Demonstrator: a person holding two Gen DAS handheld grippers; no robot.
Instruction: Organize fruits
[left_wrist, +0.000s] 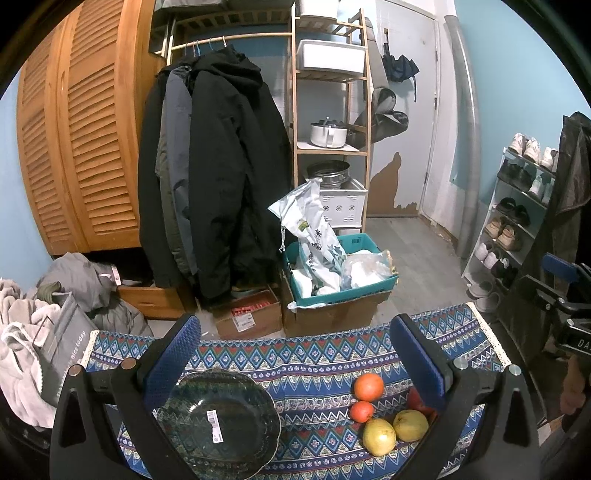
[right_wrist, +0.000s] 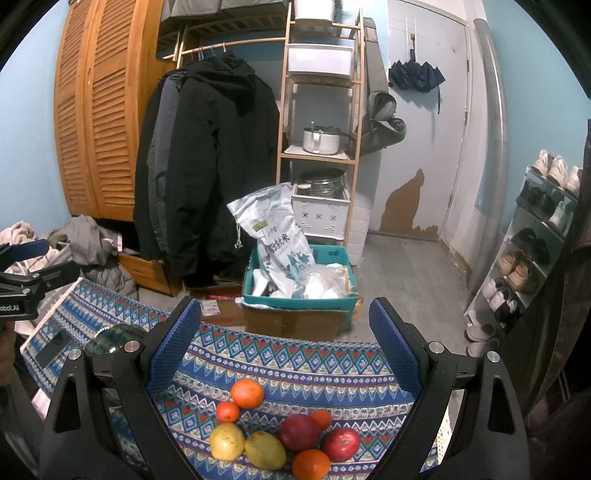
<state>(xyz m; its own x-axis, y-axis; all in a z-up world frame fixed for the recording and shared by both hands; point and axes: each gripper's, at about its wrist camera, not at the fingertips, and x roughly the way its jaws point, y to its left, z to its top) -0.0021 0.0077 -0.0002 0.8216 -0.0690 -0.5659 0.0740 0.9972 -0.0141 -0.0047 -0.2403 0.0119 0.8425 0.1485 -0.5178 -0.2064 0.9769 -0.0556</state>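
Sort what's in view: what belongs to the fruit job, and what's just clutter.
Job: glass bowl, oranges, yellow pears, red apples, both open grippers, left, right.
Clutter: coats, rice bag, shoe rack.

A blue, red and white zigzag-patterned woven tablecloth (right_wrist: 303, 365) carries round orange citrus fruits (right_wrist: 247, 393), yellow-green pears (right_wrist: 226, 441) and dark red apples (right_wrist: 341, 444). The scalloped glass bowl (left_wrist: 221, 421) is dark green-tinted; the gripper pads (right_wrist: 171, 350) are blue.
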